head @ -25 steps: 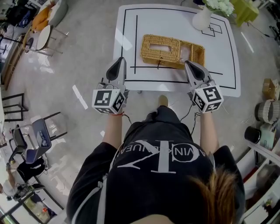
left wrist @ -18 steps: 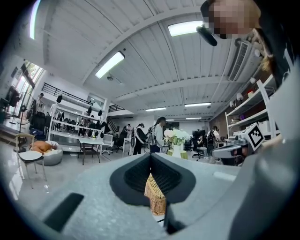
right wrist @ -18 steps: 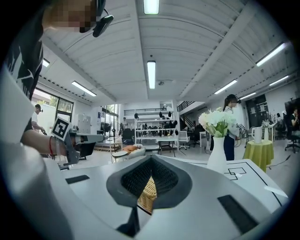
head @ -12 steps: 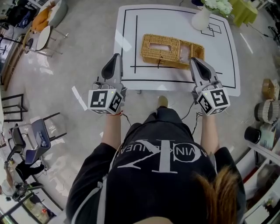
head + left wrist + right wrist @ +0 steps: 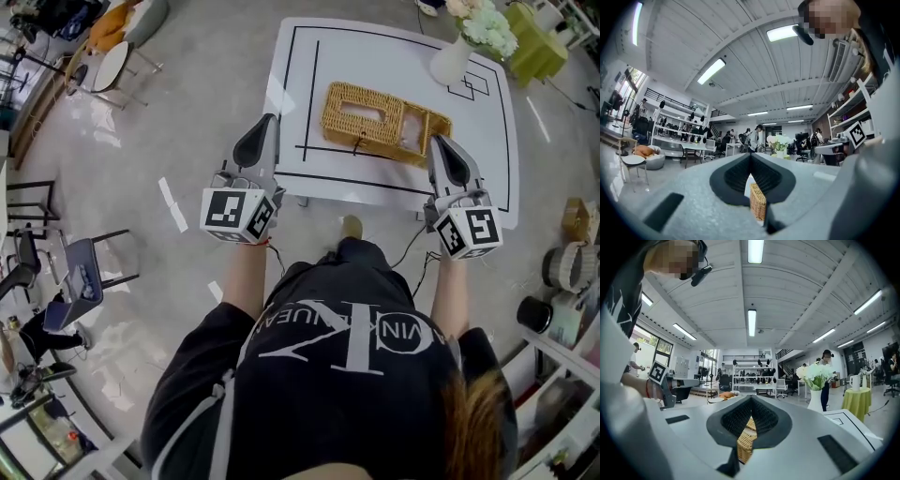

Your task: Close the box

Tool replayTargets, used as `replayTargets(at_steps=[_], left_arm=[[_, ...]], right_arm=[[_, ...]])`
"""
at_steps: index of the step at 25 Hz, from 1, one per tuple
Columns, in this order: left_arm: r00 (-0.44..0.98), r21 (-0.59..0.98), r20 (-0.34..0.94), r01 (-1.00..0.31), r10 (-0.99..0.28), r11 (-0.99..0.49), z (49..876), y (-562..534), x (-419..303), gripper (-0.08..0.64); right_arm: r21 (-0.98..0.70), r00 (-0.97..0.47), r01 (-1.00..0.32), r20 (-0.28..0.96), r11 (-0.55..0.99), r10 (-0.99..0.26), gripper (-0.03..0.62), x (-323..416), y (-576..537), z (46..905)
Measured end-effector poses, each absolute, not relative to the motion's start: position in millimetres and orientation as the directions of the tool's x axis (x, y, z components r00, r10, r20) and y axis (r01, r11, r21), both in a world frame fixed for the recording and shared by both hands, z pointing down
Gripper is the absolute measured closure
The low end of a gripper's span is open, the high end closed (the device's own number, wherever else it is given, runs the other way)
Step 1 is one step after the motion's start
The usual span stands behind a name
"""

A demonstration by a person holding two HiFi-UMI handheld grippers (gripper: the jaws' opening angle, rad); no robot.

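surface: white table [image 5: 487, 159] marked with black tape lines, standing on a glossy grey floor [image 5: 178, 141]
room: big open workshop with strip lights on the ceiling; shelving and other people far back in both gripper views; round stool [image 5: 111, 66] and a chair [image 5: 82, 281] off to the left; yellow-green covered table [image 5: 542, 42] beyond the far right corner
counts: 1 table, 1 wicker box [image 5: 380, 120], 1 vase [image 5: 452, 62], 2 grippers, 2 marker cubes (left [image 5: 239, 214], right [image 5: 469, 232])
box place: mid table, nearer the front edge, long side running left to right; seen low between the jaws in both gripper views [image 5: 758, 208] [image 5: 745, 441]
box contents: wider left part has a rectangular opening, narrower part on its right; can't tell what's inside
vase contents: white flowers [image 5: 487, 28]; stands at the far right corner, well apart from the box
left gripper [image 5: 267, 127]: jaws together, nothing between them; held by the table's front left corner, apart from the box
right gripper [image 5: 439, 145]: jaws together, nothing held; over the front edge, just right of the box, not touching it
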State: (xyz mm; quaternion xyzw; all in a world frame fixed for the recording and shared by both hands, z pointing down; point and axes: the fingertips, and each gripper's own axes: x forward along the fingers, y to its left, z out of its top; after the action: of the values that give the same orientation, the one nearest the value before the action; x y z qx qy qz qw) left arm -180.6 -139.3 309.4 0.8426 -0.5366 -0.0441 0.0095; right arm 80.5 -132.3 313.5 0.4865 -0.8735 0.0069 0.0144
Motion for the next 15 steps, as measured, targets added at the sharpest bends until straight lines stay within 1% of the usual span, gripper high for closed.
replayTargets(at_steps=[5,15], left_arm=[[0.417,0.054,-0.067,-0.906,-0.907,-0.42,306.0,-140.4,-183.3,0.549],[0.409,0.054,-0.065,-0.909,-0.91,-0.412,305.7,-142.2,-181.9,0.549]], right_arm=[[-0.01,-0.51,-0.86,0.017,0.51,-0.86,0.594,83.9,-134.5,312.0],[-0.002,-0.527,-0.85,0.027,0.527,-0.849,0.594,82.4,-136.5,315.1]])
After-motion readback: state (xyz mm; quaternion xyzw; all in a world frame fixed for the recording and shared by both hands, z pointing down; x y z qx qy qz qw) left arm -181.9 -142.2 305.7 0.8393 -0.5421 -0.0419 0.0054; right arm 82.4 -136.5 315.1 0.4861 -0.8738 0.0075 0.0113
